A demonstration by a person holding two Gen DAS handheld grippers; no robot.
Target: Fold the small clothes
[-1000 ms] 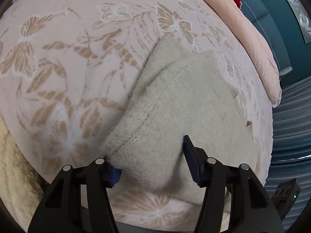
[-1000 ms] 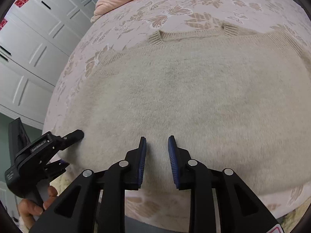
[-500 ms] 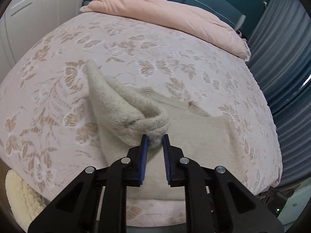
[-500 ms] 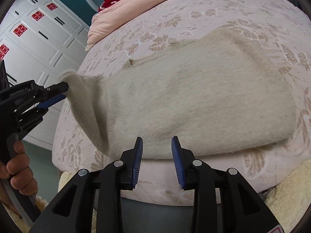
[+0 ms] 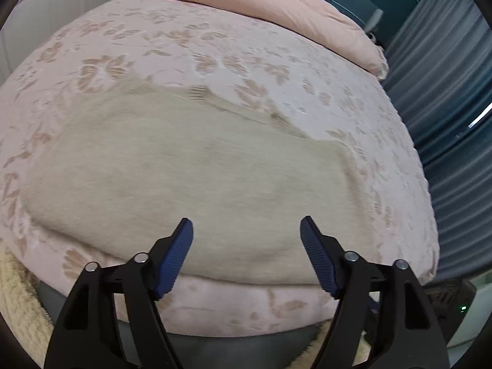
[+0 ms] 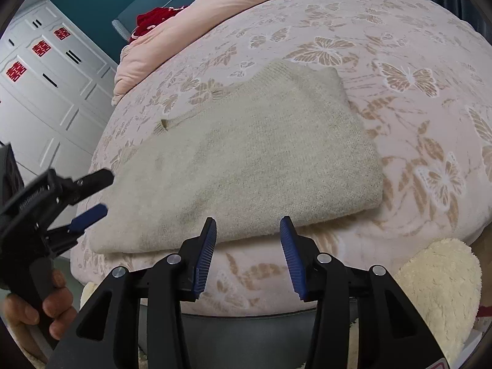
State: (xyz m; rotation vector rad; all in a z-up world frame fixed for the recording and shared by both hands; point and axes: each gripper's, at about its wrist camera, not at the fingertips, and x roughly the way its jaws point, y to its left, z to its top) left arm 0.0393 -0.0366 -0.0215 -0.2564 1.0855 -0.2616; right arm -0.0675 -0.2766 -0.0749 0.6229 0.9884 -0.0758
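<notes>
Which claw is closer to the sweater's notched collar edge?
Left. The left claw hangs open beside the sweater on the collar side; the right claw sits off its near edge, opening, empty.

My left gripper [image 5: 246, 230] and right gripper [image 6: 247, 230] look alike: black angular plastic arms with triangular cut-outs, silver screw heads at the pivots, and blue ribbed pads lining the fingers [image 6: 205, 253]. White lettering runs along the left one's black body.

One cream knitted garment [image 6: 261, 166] lies on one bed [image 6: 415, 70], alongside one pink duvet [image 6: 215, 9], one red item [image 6: 153, 21] and two hand-held grippers, left [image 5: 246, 230] and right [image 6: 248, 230]
</notes>
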